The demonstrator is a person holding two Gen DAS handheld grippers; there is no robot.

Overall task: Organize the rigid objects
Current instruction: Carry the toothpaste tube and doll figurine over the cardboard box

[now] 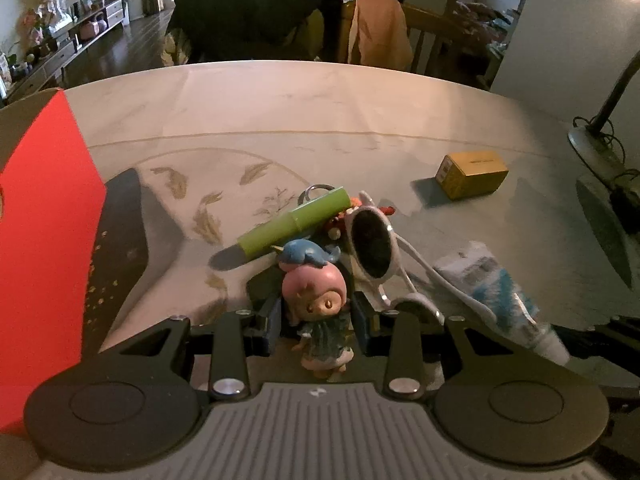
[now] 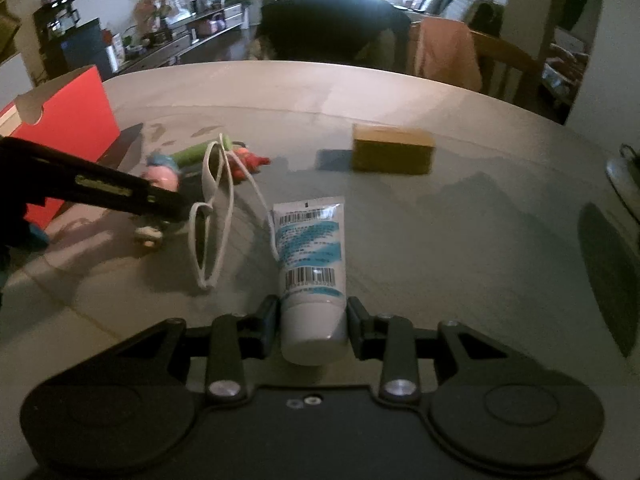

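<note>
My left gripper (image 1: pixel 318 316) is shut on a pink pig figurine (image 1: pixel 318 300) with a blue whale on its head, low over the table. Behind it lie a green tube (image 1: pixel 294 224), white sunglasses (image 1: pixel 376 248) and a small red toy (image 1: pixel 340 220). My right gripper (image 2: pixel 313 322) is shut on the cap end of a white and blue tube (image 2: pixel 310 264), which also shows in the left wrist view (image 1: pixel 500 292). The right wrist view shows the left gripper's arm (image 2: pixel 100 190), the figurine (image 2: pixel 162 174) and the sunglasses (image 2: pixel 212 216) at left.
A red open box (image 1: pixel 44 232) stands at the left on a dark lid (image 1: pixel 120 232); it also shows in the right wrist view (image 2: pixel 68 120). A yellow-brown box (image 1: pixel 472 174) lies further back right. A lamp base (image 1: pixel 592 148) stands at the right edge. Chairs stand behind the table.
</note>
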